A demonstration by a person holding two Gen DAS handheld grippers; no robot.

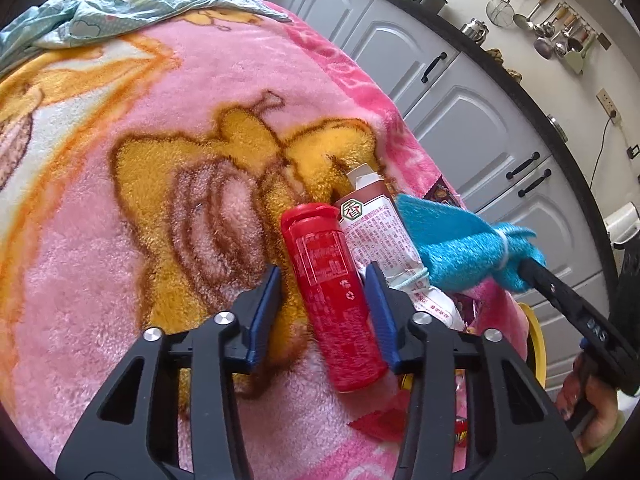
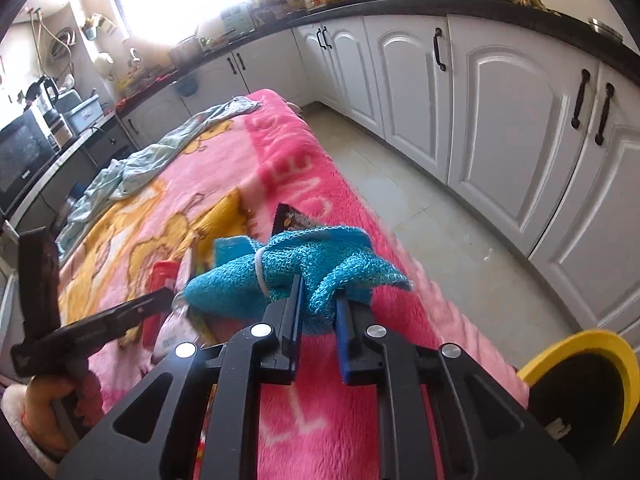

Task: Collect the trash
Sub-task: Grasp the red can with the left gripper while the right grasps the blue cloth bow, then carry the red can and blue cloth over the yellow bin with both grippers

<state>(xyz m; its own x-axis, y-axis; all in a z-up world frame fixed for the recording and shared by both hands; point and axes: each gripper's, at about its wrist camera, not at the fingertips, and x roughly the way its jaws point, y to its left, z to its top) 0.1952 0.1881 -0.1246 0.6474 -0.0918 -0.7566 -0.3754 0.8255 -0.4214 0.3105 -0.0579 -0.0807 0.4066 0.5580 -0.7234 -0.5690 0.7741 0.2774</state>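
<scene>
Both grippers point steeply down at a table under a pink fleece blanket (image 1: 120,280). The left gripper (image 1: 326,280) hangs over one red bottle (image 1: 334,296) lying on its side. Its blue pads straddle the bottle. The right pad looks to be touching it, but there's a clear gap on the left side, so it isn't clamped.

The right gripper (image 2: 316,304) is pinched tight on one blue towel bundle (image 2: 288,276) tied with a white band, lifted a bit off the blanket near the table's edge. In the left wrist view you can see the person's right hand (image 1: 592,408) wrapped round that gripper's handle, low on the right.

Count of the trash pile: one red bottle, one white and brown carton (image 1: 376,224) lying right beside it, one dark snack wrapper (image 2: 294,220) poking out behind the towel, plus some crumpled packets under the carton, too hidden to count. One yellow-rimmed bin (image 2: 592,360) sits off the table edge by the floor, and one pale blue cloth (image 2: 132,168) is heaped at the far end.
</scene>
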